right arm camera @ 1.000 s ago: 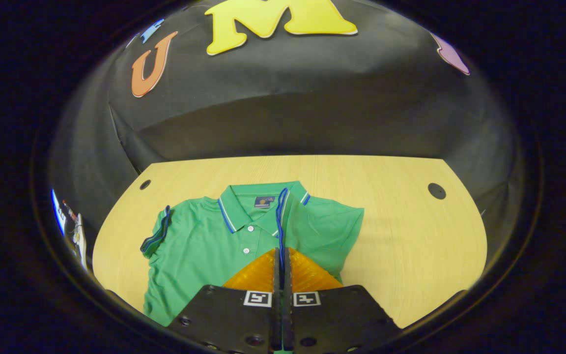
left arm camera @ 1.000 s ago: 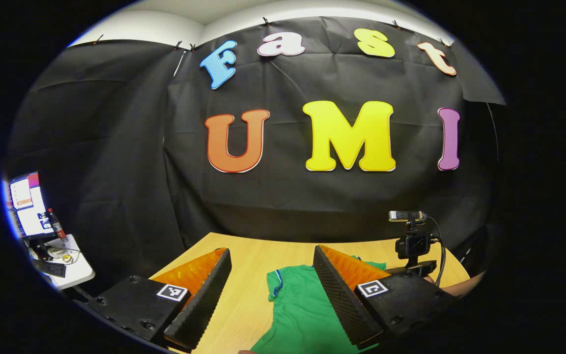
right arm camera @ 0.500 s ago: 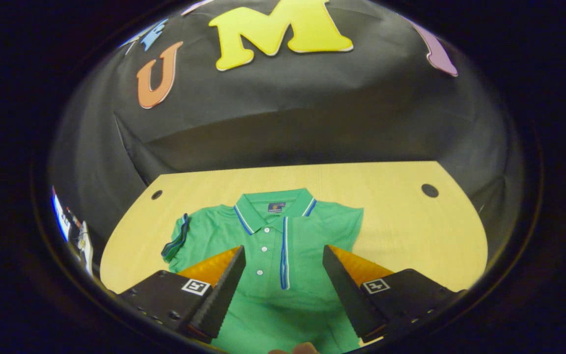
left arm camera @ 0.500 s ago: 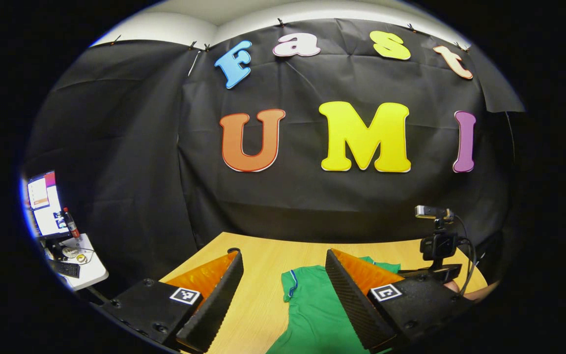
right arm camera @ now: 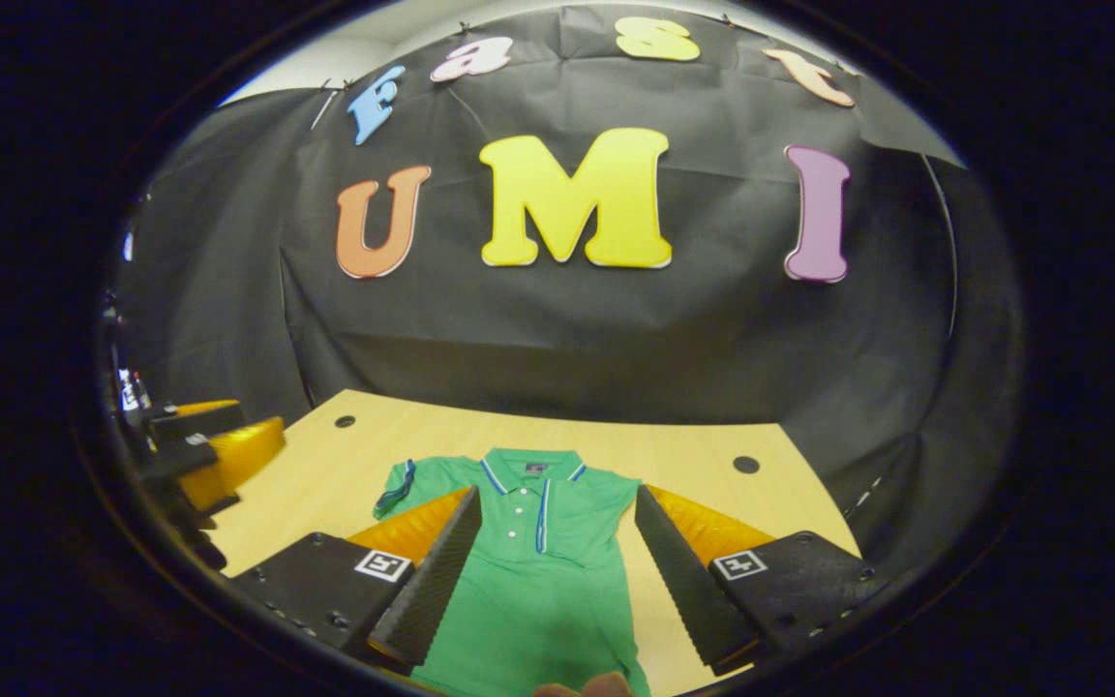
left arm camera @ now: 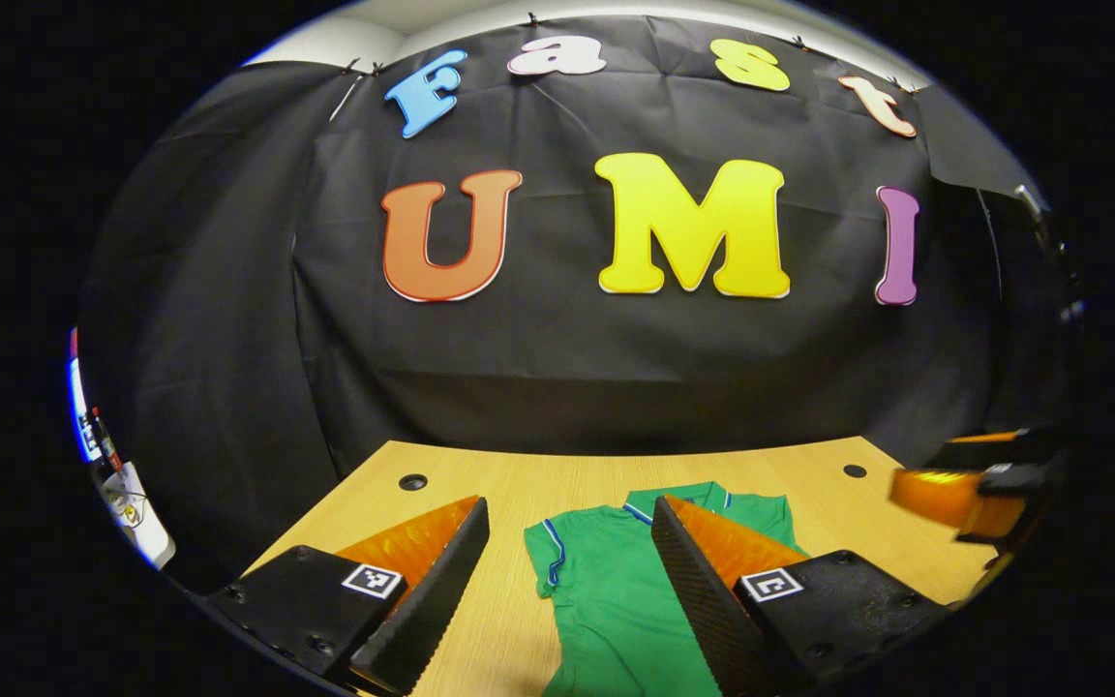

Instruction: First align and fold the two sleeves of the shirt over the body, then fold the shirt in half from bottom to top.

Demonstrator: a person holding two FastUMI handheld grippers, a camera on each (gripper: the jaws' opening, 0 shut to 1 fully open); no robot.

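A green polo shirt (right arm camera: 538,561) with blue-and-white trim lies collar-away on the wooden table (right arm camera: 693,455). Its right sleeve is folded over the body, the trimmed cuff (right arm camera: 540,518) running down beside the buttons. The left sleeve (right arm camera: 395,484) sticks out sideways. My right gripper (right arm camera: 557,494) hangs open above the shirt's lower half, holding nothing. My left gripper (left arm camera: 567,508) is open too, above the table at the shirt's (left arm camera: 606,590) left sleeve (left arm camera: 546,557). Each gripper shows at the rim of the other's view: the right gripper (left arm camera: 964,489), the left gripper (right arm camera: 219,450).
The table has a round cable hole near each far corner (right arm camera: 345,421) (right arm camera: 745,465). The black cloth wall stands right behind the table. A side desk with clutter (left arm camera: 127,494) sits far left. A fingertip (right arm camera: 582,687) shows at the bottom of the right gripper view.
My right gripper opened and let go of the trimmed sleeve, which now lies on the body, then drew back and tilted up. My left gripper shifted, staying open; more of the shirt shows.
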